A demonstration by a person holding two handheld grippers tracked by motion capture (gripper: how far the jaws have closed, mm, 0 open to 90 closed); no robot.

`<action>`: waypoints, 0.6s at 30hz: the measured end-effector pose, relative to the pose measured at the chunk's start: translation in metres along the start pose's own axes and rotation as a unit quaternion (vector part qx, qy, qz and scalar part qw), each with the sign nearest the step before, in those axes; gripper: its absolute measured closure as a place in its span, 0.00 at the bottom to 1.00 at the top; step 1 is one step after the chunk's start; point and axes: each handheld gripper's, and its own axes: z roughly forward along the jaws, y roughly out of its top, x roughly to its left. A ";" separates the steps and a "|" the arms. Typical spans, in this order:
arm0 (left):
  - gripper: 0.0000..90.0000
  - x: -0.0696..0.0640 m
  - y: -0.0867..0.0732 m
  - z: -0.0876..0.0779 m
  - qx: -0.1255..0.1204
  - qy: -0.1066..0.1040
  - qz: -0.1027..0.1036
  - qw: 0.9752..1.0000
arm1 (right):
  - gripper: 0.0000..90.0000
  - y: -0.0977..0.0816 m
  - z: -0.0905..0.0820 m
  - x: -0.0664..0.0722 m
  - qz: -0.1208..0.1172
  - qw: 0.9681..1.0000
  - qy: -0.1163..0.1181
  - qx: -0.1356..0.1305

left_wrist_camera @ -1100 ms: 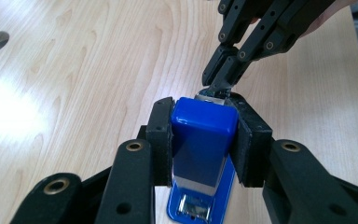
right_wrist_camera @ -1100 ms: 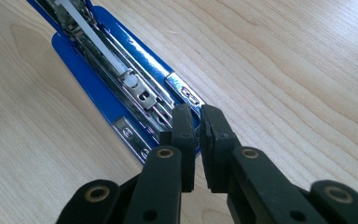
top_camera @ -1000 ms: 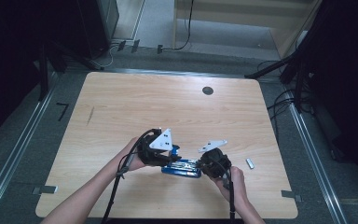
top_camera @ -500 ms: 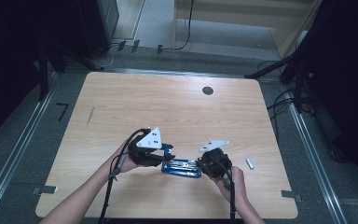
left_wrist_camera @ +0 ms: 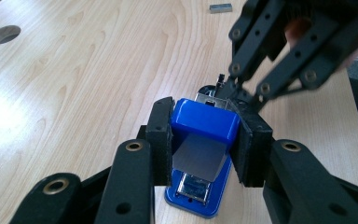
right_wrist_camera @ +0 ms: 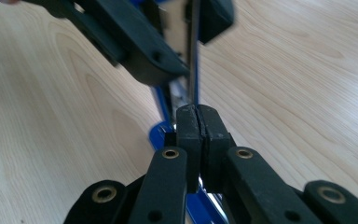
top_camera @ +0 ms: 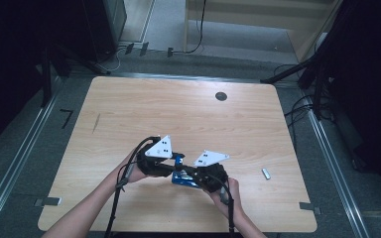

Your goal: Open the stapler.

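Observation:
A blue stapler lies on the wooden table near its front edge, its top swung up. My left gripper is shut on the blue top, one pad on each side. My right gripper meets it from the right in the high view. Its jaws have just closed a little further, and the pads press on a thin metal strip that stands up from the stapler. In the left gripper view my right gripper sits at the stapler's far end. The blue base runs under the right jaws.
A small metal bar of staples lies on the table to the right of my hands, and it is also at the top of the left gripper view as staples. A round cable hole sits near the far edge.
My right gripper has shifted left, closer to the left gripper. The left gripper tilted back to the left early on and has since stayed on the stapler top.

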 end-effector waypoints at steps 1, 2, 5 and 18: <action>0.72 0.000 0.000 0.000 0.000 0.000 0.001 1.000 | 1.00 0.001 0.002 0.002 -0.005 1.000 0.005 -0.005; 0.72 0.000 0.000 0.000 0.000 0.000 0.001 1.000 | 1.00 0.001 0.004 0.004 -0.006 1.000 0.004 -0.005; 0.72 0.001 -0.001 0.000 -0.001 -0.002 0.000 1.000 | 1.00 0.001 0.007 0.003 -0.005 1.000 0.001 -0.014; 0.71 0.002 -0.002 0.001 -0.002 -0.004 0.000 1.000 | 1.00 -0.002 0.014 0.002 -0.014 1.000 0.001 -0.007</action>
